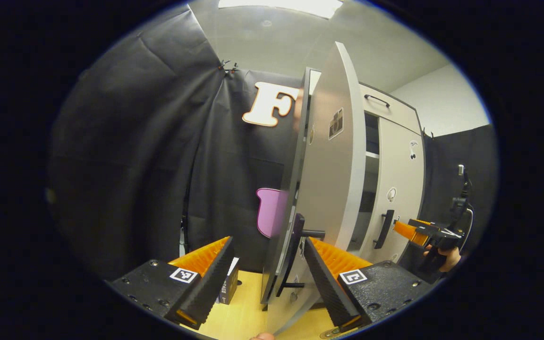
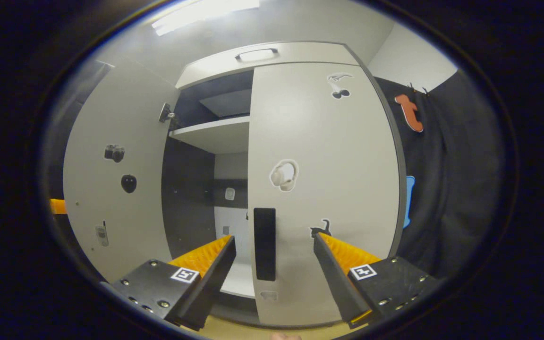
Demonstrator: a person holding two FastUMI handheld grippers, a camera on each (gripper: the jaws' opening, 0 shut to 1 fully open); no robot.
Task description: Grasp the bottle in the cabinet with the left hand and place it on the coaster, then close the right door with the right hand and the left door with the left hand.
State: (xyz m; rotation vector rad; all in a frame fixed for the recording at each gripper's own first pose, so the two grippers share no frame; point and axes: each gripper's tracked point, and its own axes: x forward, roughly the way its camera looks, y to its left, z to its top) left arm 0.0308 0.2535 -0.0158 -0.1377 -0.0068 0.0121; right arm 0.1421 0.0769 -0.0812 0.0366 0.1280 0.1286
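Inside, the cabinet [image 2: 215,137] shows a pale shelf [image 2: 213,132] across its upper part and a dark side wall below it; I can make out nothing standing on the shelf or in the lower compartment, only small fittings on the back wall. The bottle and the coaster I cannot pick out in either view.

From the right gripper view, the right door [image 2: 321,189] sits closed, upright and facing the camera, stickers dotted over it. Its dark handle [image 2: 264,243] is a long bar running vertically near the door's inner edge. The right gripper [image 2: 274,264] has its fingers spread wide, one to each side of that handle, not touching it. The left door [image 2: 116,179] swings out toward the camera on the left, leaving the gap through which the interior shows.

From the left gripper view, the left door [image 1: 331,160] is seen nearly edge-on, standing tall and partly open, its long axis vertical. Its dark handle [image 1: 295,255] juts from the outer face low down, between the fingers of the left gripper [image 1: 267,274], which are held apart; whether either finger touches the door I cannot tell. Farther right, the right gripper [image 1: 406,230] is held by a hand [image 1: 446,259] just beside the right door's handle [image 1: 385,229]. A yellow wooden tabletop [image 1: 243,311] lies below, with a small dark box [image 1: 228,285] on it beside the left finger.
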